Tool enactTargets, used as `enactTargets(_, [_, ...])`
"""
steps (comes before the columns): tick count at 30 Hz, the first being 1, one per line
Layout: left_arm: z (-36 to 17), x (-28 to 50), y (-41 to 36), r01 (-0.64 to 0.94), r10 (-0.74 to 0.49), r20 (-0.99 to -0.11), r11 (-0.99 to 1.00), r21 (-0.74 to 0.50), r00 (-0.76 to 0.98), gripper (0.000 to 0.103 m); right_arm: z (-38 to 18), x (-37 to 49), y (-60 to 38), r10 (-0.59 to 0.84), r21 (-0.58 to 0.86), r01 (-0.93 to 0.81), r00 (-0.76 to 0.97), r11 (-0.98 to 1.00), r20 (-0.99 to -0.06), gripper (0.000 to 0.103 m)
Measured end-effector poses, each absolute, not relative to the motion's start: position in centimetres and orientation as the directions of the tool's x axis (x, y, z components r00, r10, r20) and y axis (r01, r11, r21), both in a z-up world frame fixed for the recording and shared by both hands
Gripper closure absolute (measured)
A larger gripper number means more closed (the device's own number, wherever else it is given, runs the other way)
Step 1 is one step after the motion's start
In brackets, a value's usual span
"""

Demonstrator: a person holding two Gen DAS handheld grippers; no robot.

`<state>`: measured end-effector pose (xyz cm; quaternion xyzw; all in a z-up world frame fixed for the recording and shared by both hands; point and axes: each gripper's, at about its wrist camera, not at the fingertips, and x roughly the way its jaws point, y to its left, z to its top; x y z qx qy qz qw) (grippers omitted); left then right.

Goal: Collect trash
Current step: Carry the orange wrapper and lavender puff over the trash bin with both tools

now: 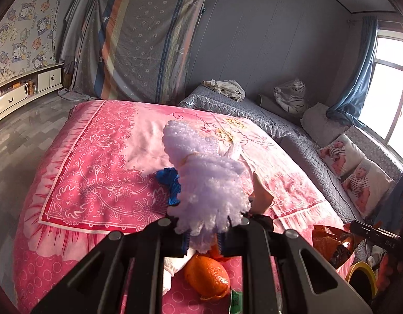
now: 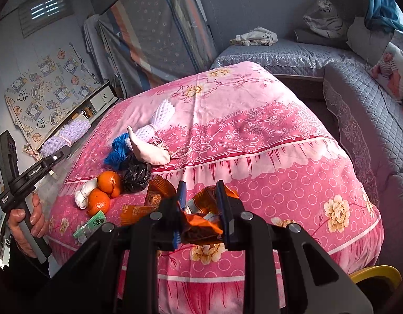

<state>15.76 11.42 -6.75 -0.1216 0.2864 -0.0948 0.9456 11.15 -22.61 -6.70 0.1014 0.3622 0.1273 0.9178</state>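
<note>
My left gripper point(image 1: 202, 231) is shut on a white foam fruit net point(image 1: 201, 178) and holds it above the pink bedspread point(image 1: 96, 157); it also shows in the right wrist view point(image 2: 62, 137). My right gripper point(image 2: 200, 204) is shut on a crumpled orange snack wrapper point(image 2: 201, 214), lifted over the bed's near edge. On the bed lie orange peels point(image 2: 104, 191), a black bag point(image 2: 136, 175), a blue net point(image 2: 117, 151), a second foam net point(image 2: 159, 120), a white tissue point(image 2: 83, 192), a green wrapper point(image 2: 90, 226) and another orange wrapper point(image 2: 157, 187).
A yellow-rimmed bin point(image 1: 362, 278) stands by the bed's near right corner, its rim also in the right wrist view point(image 2: 376, 273). A grey quilted sofa point(image 2: 358, 99) runs along the right. A low cabinet point(image 1: 21, 91) stands at the left wall.
</note>
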Motion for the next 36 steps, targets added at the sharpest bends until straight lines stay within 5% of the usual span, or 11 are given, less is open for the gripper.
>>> enactTargets(21, [-0.2, 9.3, 0.3, 0.439, -0.488, -0.371, 0.873, -0.213, 0.79, 0.089, 0.2, 2.8, -29.6, 0.142, 0.236, -0.026, 0.86, 0.971, -0.49, 0.081])
enactTargets(36, [-1.2, 6.6, -10.9, 0.717, -0.714, -0.401, 0.675, -0.174, 0.574, 0.089, 2.2, -7.2, -38.3, -0.162, 0.211, 0.279, 0.88, 0.937, -0.447, 0.081])
